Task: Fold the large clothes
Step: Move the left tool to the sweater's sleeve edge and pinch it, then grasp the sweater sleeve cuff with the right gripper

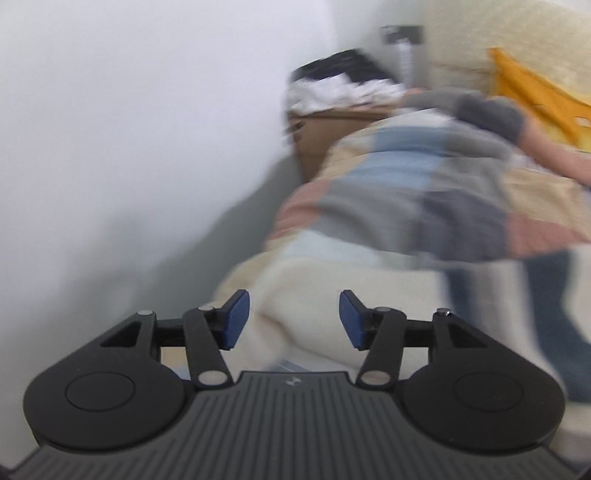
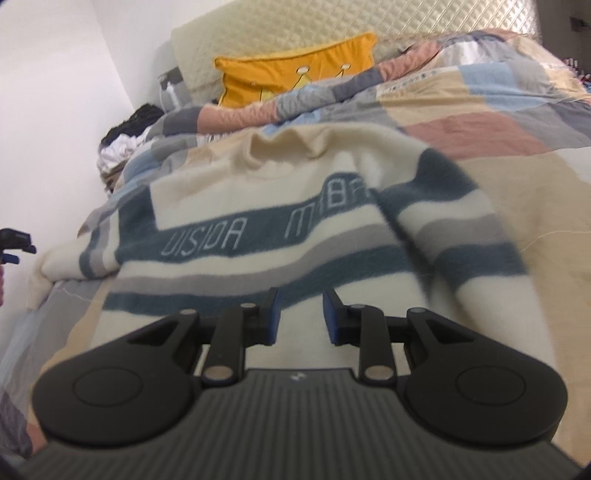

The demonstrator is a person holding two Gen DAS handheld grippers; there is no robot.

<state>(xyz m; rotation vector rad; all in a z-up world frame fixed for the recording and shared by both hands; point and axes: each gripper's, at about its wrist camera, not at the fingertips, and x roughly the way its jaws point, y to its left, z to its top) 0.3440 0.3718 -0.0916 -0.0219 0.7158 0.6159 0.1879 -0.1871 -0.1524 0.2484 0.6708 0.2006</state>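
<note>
A cream sweater (image 2: 258, 206) with blue and grey stripes and lettering lies spread, chest up, on a patchwork quilt (image 2: 480, 122). One striped sleeve (image 2: 461, 240) lies folded over its right side. My right gripper (image 2: 298, 301) hovers low over the sweater's hem, its jaws a little apart and nothing pinched between the pads. In the blurred left wrist view my left gripper (image 1: 294, 304) stands open over the sweater's cream edge (image 1: 314, 295) at the bed's left side, holding nothing. It shows again as the left gripper (image 2: 13, 243) at the left border of the right wrist view.
A white wall (image 1: 129, 147) runs close along the bed's left side. A cardboard box (image 1: 325, 129) heaped with clothes stands at the far end. A yellow pillow (image 2: 295, 70) leans on the quilted headboard (image 2: 332, 26). A blurred arm in a grey sleeve (image 1: 491, 114) crosses the quilt.
</note>
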